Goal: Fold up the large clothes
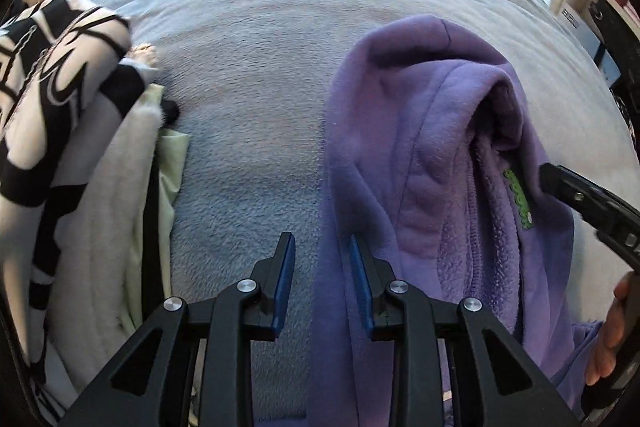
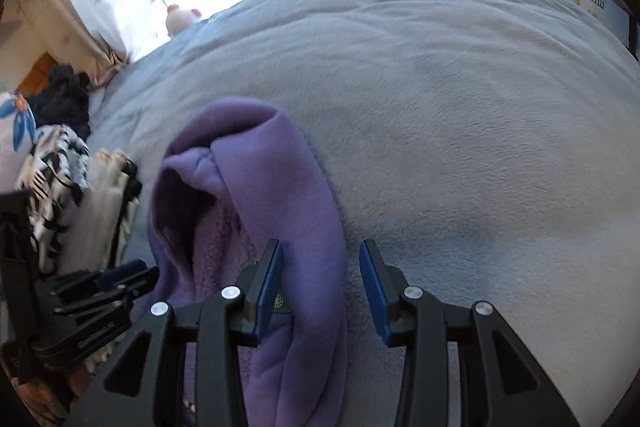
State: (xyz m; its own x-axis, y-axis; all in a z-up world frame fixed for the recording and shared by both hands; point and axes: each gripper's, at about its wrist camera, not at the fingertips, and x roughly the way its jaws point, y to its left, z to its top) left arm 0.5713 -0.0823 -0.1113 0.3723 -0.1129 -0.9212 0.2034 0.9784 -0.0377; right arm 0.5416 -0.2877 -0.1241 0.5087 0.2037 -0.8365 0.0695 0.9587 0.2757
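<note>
A purple fleece hoodie (image 1: pixel 420 147) lies bunched on the blue-grey blanket (image 1: pixel 260 67), its hood opening up and a green label (image 1: pixel 520 199) at the neck. My left gripper (image 1: pixel 322 243) points down over the hoodie's left edge. It is open, with cloth and blanket showing in the gap and neither pad pressing. My right gripper (image 2: pixel 320 247) is open over the hoodie (image 2: pixel 280 187). A purple fold lies between its jaws beside the left pad, not pinched. One of the right gripper's fingers (image 1: pixel 576 191) reaches in by the label. The left gripper (image 2: pixel 120 279) shows at the lower left.
A pile of clothes (image 1: pixel 60 87), black-and-white patterned on top, lies at the blanket's left side and shows again as the pile (image 2: pixel 60 155). A plush toy (image 2: pixel 182 17) sits at the far edge by the window. A box (image 2: pixel 600 7) stands at the far right. A hand (image 1: pixel 612 339) holds the right gripper.
</note>
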